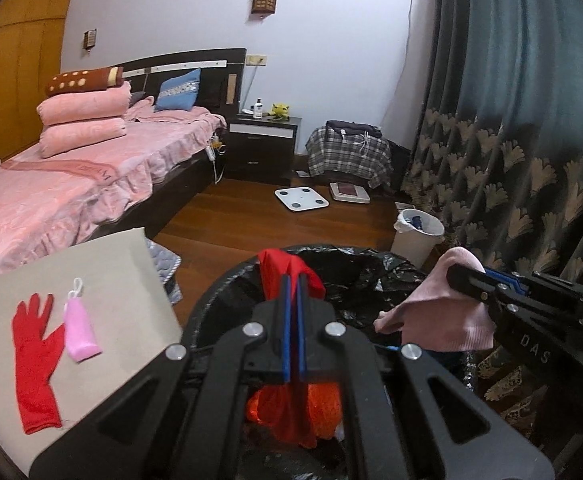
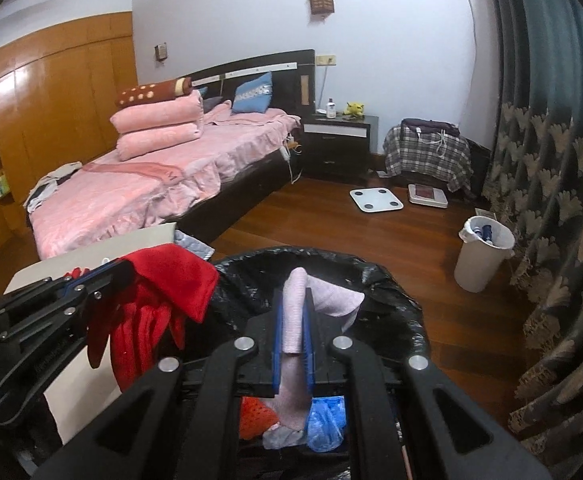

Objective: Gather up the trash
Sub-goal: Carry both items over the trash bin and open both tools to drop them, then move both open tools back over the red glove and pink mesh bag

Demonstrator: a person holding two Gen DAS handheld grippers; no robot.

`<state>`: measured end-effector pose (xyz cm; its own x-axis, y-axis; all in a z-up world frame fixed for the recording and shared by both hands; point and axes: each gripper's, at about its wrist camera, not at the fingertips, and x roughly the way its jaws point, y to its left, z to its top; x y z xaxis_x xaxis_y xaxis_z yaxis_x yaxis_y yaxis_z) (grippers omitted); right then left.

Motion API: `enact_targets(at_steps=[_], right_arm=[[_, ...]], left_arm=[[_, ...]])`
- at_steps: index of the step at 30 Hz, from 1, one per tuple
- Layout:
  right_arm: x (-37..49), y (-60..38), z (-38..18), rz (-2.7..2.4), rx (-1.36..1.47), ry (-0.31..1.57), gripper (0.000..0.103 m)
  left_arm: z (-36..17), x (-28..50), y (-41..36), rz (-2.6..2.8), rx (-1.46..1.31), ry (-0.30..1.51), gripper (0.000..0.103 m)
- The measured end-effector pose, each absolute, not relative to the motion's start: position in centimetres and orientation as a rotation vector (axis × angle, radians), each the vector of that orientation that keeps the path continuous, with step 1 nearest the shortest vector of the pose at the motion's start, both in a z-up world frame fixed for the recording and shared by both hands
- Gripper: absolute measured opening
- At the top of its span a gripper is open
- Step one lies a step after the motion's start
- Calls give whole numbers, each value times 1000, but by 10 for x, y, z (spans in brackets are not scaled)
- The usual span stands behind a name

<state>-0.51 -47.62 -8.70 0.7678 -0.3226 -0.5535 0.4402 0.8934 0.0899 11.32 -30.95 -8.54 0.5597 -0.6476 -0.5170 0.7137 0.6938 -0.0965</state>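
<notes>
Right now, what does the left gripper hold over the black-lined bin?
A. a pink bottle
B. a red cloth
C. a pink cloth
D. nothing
B: the left gripper is shut on a red cloth above the bin, while the pink cloth is in the right gripper and the pink bottle lies on the board beside a red glove.

Two wrist cameras, side by side, look down along their fingers from close above a black-lined bin (image 1: 355, 264), both facing the bed (image 2: 163, 184) and far wall.
</notes>
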Motion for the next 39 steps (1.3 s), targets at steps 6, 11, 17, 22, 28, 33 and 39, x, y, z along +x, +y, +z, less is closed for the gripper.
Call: enact_targets(at_steps=[6, 11, 17, 22, 28, 33, 39], right_arm=[[-2, -489, -97, -443, 228, 580, 9], [0, -492, -103, -471, 219, 595, 20], [-4, -493, -107, -529, 215, 576, 66], [-8, -483, -106, -556, 193, 534, 97], [6, -466, -105, -489, 196, 540, 97], [29, -435, -103, -397, 196, 540, 97], [63, -387, -100, -279, 155, 550, 97]], left_arm=[[-100, 123, -329, -834, 132, 597, 2], [-108, 128, -333, -861, 138, 623, 18], [-111, 131, -319, -852, 115, 623, 59], [-105, 136, -285, -762, 117, 588, 83], [-100, 150, -236, -635, 119, 575, 90], [-97, 171, -180, -489, 105, 574, 91], [-97, 187, -130, -371, 79, 578, 91]])
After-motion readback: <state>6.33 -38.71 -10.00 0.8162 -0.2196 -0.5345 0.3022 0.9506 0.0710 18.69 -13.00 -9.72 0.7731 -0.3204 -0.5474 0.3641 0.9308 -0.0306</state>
